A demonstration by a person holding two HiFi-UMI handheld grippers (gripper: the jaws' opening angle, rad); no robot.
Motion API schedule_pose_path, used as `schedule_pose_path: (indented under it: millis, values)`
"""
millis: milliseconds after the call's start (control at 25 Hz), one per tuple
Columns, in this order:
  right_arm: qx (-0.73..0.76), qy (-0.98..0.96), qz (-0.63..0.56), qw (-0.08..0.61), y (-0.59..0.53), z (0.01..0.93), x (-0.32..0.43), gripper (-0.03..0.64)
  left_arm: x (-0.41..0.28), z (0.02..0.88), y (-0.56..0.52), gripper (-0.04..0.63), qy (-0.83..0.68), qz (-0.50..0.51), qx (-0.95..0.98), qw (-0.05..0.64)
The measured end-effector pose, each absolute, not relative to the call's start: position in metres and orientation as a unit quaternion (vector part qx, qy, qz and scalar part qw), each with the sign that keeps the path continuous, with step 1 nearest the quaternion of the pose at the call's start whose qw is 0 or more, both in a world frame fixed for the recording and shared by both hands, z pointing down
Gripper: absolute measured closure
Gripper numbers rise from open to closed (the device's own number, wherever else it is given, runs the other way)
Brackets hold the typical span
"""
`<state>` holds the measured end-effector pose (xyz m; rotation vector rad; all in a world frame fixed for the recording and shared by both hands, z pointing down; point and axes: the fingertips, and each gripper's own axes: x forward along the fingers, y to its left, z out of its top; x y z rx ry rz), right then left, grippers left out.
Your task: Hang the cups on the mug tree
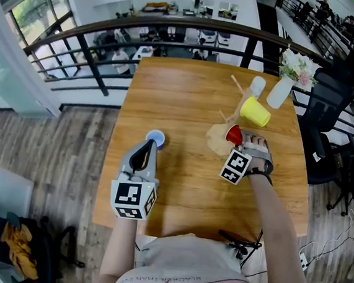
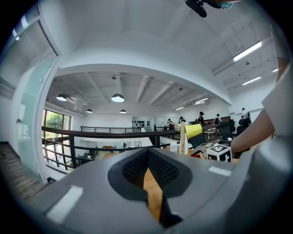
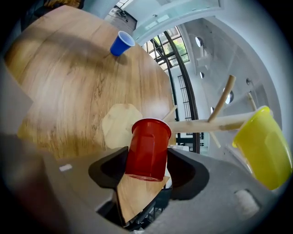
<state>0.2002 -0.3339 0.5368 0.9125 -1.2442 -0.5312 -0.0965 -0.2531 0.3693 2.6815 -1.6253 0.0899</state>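
Red cup (image 3: 147,148) in right gripper (image 3: 146,168) hovers just beside mug tree (image 3: 215,122).

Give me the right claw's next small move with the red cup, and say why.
Probably ease the red cup mouth-first onto a bare peg of the mug tree. The right claw grips it, mouth toward the tree, not yet on a peg; the yellow cup occupies another.

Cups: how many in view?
3: red cup in the right gripper, yellow cup on the mug tree, blue cup on the table. White shape beyond the tree may be a fourth.
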Motion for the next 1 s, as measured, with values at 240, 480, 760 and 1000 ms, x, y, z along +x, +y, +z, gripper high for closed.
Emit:
schedule_pose_path:
  millis: [240,480,760,1000]
  values:
    - [0.421,-0.566,-0.235,0.669,-0.331,0.532,0.198,0.336,-0.099,0.368,-0.252,0.581,-0.521,0.027,0.853,0.000]
    - [0.439,-0.583,-0.228,0.644,-0.322,0.523,0.191,0.263,-0.101,0.367,-0.249,0.581,-0.520,0.027,0.854,-0.002]
    - [0.468,-0.621,-0.213,0.591,-0.306,0.503,0.172,0.233,-0.107,0.363,-0.248,0.581,-0.525,0.024,0.851,-0.005]
    - [0.485,-0.682,-0.190,0.513,-0.286,0.481,0.135,0.242,-0.114,0.359,-0.243,0.581,-0.533,0.020,0.846,-0.007]
